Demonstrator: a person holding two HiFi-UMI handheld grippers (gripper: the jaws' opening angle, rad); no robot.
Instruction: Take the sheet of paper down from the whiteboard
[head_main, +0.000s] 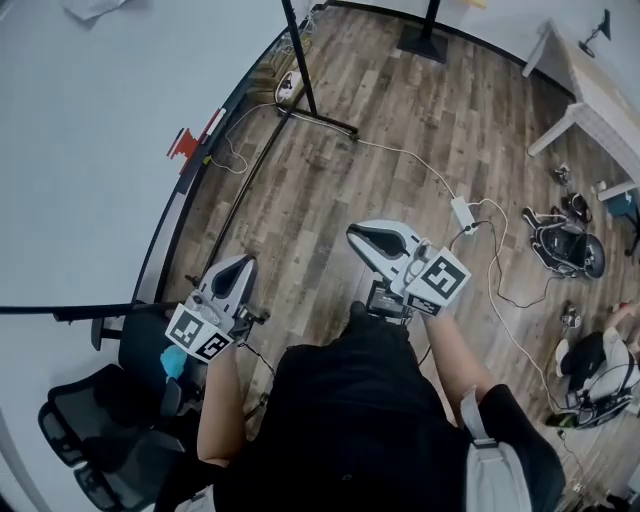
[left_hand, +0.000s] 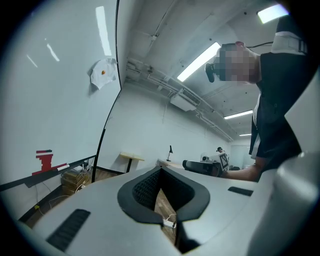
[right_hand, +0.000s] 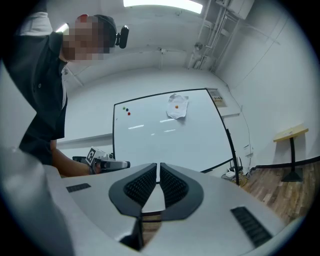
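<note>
A crumpled white sheet of paper (right_hand: 178, 106) hangs high on the whiteboard (right_hand: 170, 140), pinned by a small orange magnet. It also shows in the left gripper view (left_hand: 104, 73) and at the head view's top left (head_main: 95, 8). My left gripper (head_main: 238, 268) is held level near the board's lower edge, jaws shut and empty (left_hand: 161, 172). My right gripper (head_main: 372, 238) is further out over the floor and faces the board. Its pads (right_hand: 158, 169) stand all but together with nothing between them. Both grippers are well short of the paper.
A red eraser and marker (head_main: 185, 143) lie on the board's tray. A black office chair (head_main: 90, 430) stands at my left. A stand's pole and foot (head_main: 305, 80) rise ahead. Cables and a power strip (head_main: 462, 212) cross the wood floor; a pale table (head_main: 600, 90) is far right.
</note>
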